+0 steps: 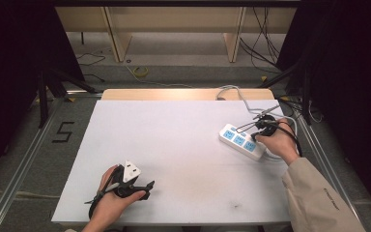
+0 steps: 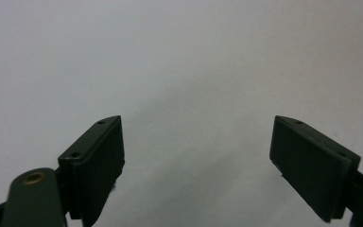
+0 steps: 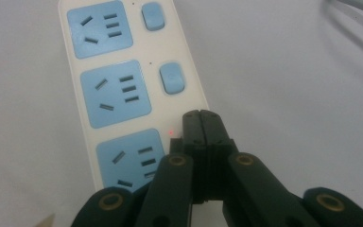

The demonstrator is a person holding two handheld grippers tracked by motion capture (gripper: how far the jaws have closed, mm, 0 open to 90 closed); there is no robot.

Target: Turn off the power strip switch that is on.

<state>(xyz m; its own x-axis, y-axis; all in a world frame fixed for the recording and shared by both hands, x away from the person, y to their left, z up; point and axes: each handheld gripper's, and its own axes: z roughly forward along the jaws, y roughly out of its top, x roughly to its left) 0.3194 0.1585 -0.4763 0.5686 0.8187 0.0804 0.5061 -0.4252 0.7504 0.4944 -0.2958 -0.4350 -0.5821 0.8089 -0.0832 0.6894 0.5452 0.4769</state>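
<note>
Here, from the high view, your right gripper (image 1: 260, 126) sits on the power strip (image 1: 241, 141) at the right side of the table (image 1: 174, 159), while your left gripper (image 1: 134, 186) rests well apart at the near left, so the right hand is plainly the nearer one. The strip's long axis runs diagonally, from far-left to near-right, with its cord (image 1: 236, 94) trailing off the far edge. In the left gripper view, your left gripper (image 2: 196, 156) stands released, jaws wide, with bare table between them and nothing held. In the right gripper view, your right gripper (image 3: 202, 127) is clenched, jaws together and gripping nothing, the tips lying over the strip (image 3: 123, 85) where the nearest switch would be, beside the nearest socket (image 3: 130, 161); a small red light (image 3: 171, 132) glows just by the tips. The two farther switches, the middle switch (image 3: 171, 78) and the far switch (image 3: 152, 15), lie straight ahead along the strip, so I judge the next press needs only a short push forward. No containers are on the table.
</note>
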